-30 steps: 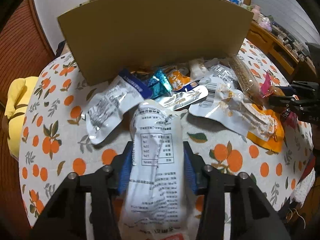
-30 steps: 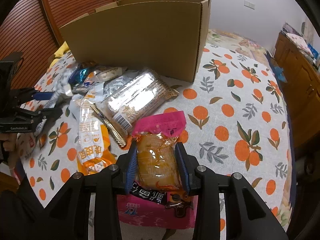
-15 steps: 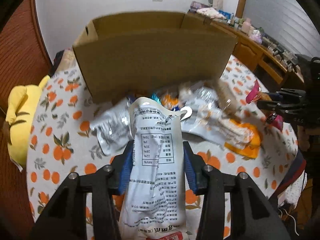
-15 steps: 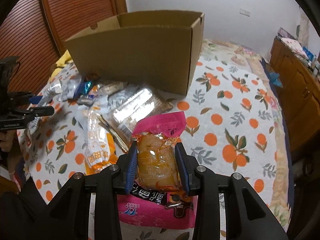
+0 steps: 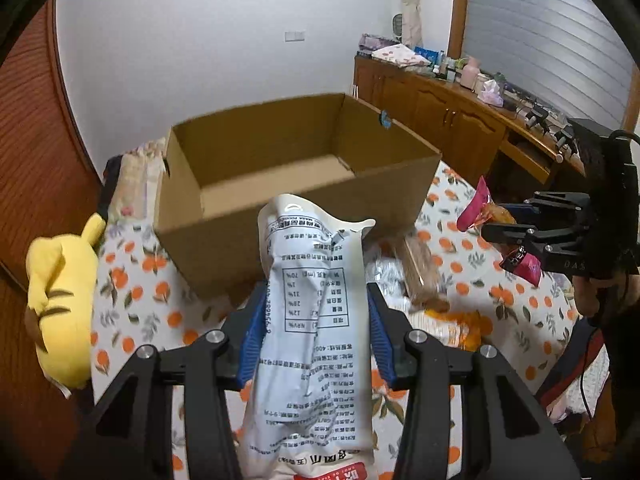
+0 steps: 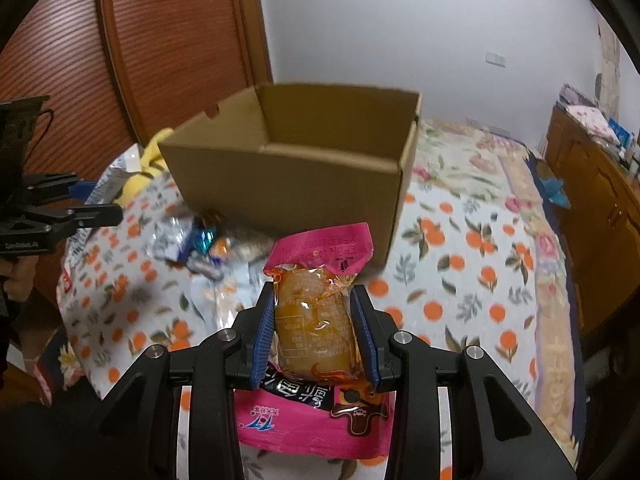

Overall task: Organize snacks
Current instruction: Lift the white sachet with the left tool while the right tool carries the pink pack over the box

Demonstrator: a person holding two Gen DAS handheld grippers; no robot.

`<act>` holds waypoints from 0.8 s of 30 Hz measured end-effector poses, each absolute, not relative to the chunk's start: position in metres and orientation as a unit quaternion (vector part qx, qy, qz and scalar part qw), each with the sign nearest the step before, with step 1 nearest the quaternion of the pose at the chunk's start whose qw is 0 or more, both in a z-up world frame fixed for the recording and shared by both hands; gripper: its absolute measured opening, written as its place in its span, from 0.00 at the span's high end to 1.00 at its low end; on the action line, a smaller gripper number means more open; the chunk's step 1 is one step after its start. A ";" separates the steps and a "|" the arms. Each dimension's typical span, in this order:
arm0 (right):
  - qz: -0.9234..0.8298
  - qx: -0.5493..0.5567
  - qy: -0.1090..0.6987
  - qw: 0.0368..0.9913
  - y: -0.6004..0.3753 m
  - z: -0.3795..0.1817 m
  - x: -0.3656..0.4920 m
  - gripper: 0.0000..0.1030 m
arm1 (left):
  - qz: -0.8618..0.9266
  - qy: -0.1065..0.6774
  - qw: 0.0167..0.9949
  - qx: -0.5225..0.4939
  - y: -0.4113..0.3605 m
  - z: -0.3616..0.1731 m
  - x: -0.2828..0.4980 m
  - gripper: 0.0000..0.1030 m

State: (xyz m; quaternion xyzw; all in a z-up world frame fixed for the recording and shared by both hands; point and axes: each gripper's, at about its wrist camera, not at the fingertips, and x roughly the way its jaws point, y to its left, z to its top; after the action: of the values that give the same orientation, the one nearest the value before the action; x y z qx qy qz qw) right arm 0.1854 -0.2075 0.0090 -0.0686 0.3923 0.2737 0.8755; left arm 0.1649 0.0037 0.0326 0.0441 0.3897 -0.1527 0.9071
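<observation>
White pouch (image 5: 316,320): pinched between the left gripper's (image 5: 316,320) blue pads, raised in front of the box (image 5: 304,208).
Pink packet (image 6: 314,320): clamped in the right gripper (image 6: 314,330), also before the box.
Snack pile (image 6: 200,240): on the tablecloth (image 6: 460,280) at the box's foot.
Box: open.

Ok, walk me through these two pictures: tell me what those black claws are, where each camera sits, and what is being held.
The black claws are hand-held grippers, one in each of a person's hands; there is no robot. Each picture comes from a camera mounted on one gripper, looking along its fingers. In the left wrist view, the left gripper clamps a white snack pouch. In the right wrist view, the right gripper clamps a pink-edged snack packet. Both are raised in front of an open cardboard box that looks empty. The box stands on an orange-print tablecloth, with more snack packets lying in front of it. A yellow plush toy lies at the edge.
</observation>
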 end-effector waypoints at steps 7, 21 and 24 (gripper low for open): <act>0.287 -0.069 0.371 0.880 -0.198 0.034 0.205 0.64 | -0.154 0.378 0.912 0.044 0.005 0.055 0.191 0.55; 0.317 -0.079 0.342 0.881 -0.160 0.067 0.271 0.64 | -0.144 0.368 0.917 0.053 0.014 0.082 0.271 0.54; 0.316 -0.082 0.345 0.880 -0.151 0.064 0.290 0.64 | -0.141 0.372 0.916 0.053 0.017 0.082 0.289 0.55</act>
State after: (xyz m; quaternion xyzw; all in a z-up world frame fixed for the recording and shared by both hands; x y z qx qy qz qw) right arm 0.2902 -0.1512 0.0642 -0.0821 0.3445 0.3162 0.8801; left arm 0.2890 0.0168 0.0819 0.0534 0.3720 -0.1406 0.9160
